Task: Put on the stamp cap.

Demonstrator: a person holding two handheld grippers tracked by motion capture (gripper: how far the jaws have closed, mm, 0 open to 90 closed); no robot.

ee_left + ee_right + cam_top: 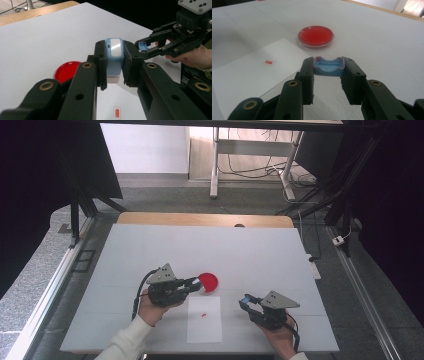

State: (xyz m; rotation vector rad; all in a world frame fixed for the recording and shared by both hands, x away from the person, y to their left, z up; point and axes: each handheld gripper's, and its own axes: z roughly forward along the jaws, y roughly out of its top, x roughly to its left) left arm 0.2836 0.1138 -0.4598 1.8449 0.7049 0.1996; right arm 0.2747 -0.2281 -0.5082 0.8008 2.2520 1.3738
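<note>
Hand-held gripper clamping blue cap, red dish beyond

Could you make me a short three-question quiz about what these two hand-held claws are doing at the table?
1. True or false: the left gripper is shut on a blue and white block.
2. What does the right gripper hold?
A. a red sticker
B. a small blue cap
C. nothing
3. Fill in: the small red mark lies on the ____, which sits just on the near side of the red dish.

Key:
1. True; its jaws press on both sides of the block.
2. B, the small blue cap.
3. Sheet of white paper.
</note>
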